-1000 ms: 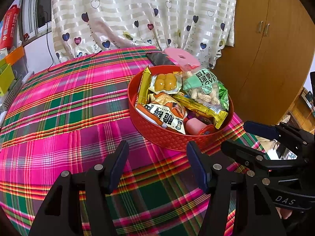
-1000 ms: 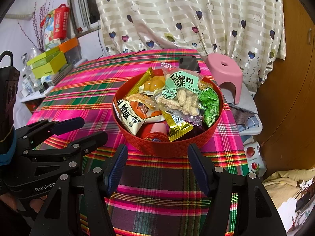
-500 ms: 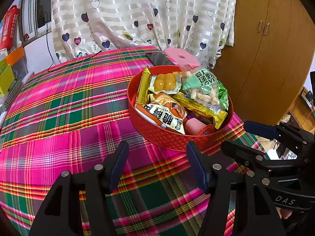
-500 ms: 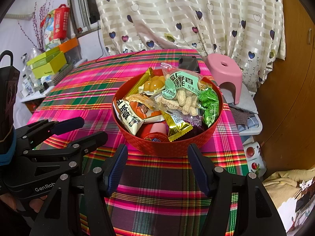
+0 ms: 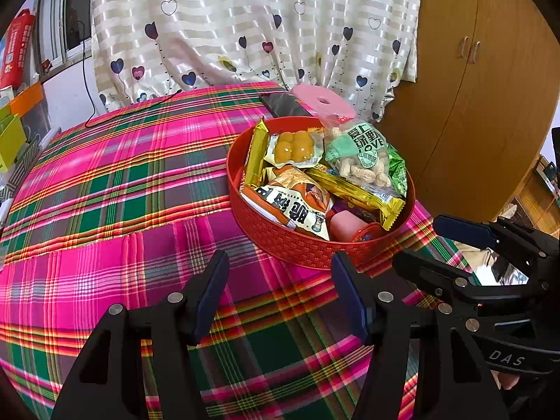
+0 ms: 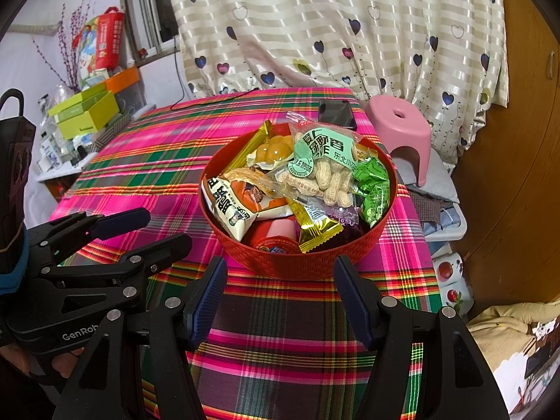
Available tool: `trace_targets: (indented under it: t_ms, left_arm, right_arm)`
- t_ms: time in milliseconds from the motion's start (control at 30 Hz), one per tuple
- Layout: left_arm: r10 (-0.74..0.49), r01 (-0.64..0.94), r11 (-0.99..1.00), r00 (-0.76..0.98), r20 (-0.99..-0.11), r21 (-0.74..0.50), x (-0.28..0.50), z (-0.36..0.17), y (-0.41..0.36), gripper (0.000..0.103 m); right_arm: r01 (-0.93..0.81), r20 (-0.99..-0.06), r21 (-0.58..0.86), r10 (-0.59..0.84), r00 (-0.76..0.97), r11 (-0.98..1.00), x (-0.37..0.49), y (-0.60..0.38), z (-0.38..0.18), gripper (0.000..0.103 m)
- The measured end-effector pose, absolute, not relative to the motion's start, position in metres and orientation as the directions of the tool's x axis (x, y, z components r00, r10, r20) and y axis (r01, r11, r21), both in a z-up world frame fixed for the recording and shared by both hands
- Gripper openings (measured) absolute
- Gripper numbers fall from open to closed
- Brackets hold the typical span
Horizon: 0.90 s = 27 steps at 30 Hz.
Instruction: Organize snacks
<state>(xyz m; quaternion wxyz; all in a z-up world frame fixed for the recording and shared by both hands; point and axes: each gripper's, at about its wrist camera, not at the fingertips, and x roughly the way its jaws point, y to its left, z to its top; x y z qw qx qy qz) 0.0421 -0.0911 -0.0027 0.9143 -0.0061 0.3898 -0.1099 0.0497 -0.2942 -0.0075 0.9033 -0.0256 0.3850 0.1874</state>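
Snacks sit heaped in red basket [image 6: 297, 266], on plaid tablecloth [image 5: 115, 189] near table's right edge. Top of pile: peanut bag [image 6: 325, 171] w/ mint-green label, shells visible thru clear film. Beside it: yellow pastry pack [image 5: 294, 147], green candy pack [image 6: 372, 189], long gold bar [image 5: 357, 192], white-orange crisp bag [image 5: 297, 206] leaning on near wall. Pink-red item [image 6: 276, 234] at front mostly buried under wrappers; cannot tell what it is. Purple wrapper under gold bar also mostly covered, type unclear.

Left gripper [image 5: 280, 290]: jaws spread wide, nothing between them, held over cloth just short of basket's near-left wall, not touching. Right gripper [image 6: 280, 290]: also spread, empty, centred on basket's near wall, apart from it. Each gripper appears side-on in the other's view (left one at lower left of right wrist view, right one at lower right of left wrist view); bodies cut off by frame edge.

Bkgd: dark phone [image 6: 336, 113] flat on cloth behind basket, its near end hidden by peanut bag in left wrist view. Pink stool [image 6: 402, 133] beyond table corner, only top visible from left wrist. Heart-print curtain [image 6: 332, 28] behind. Black cable [image 5: 133, 112] on far cloth, runs up out of sight.
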Motion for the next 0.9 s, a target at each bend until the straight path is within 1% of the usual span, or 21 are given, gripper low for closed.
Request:
trace_targets:
  t_ms: [900]
  left_arm:
    - [-0.22, 0.204, 0.973, 0.682, -0.697, -0.108, 0.036, 0.0, -0.09, 0.06]
  right_arm:
    - [-0.367, -0.693, 0.101, 0.33, 0.641, 0.925, 0.039, -0.29, -0.012, 0.063]
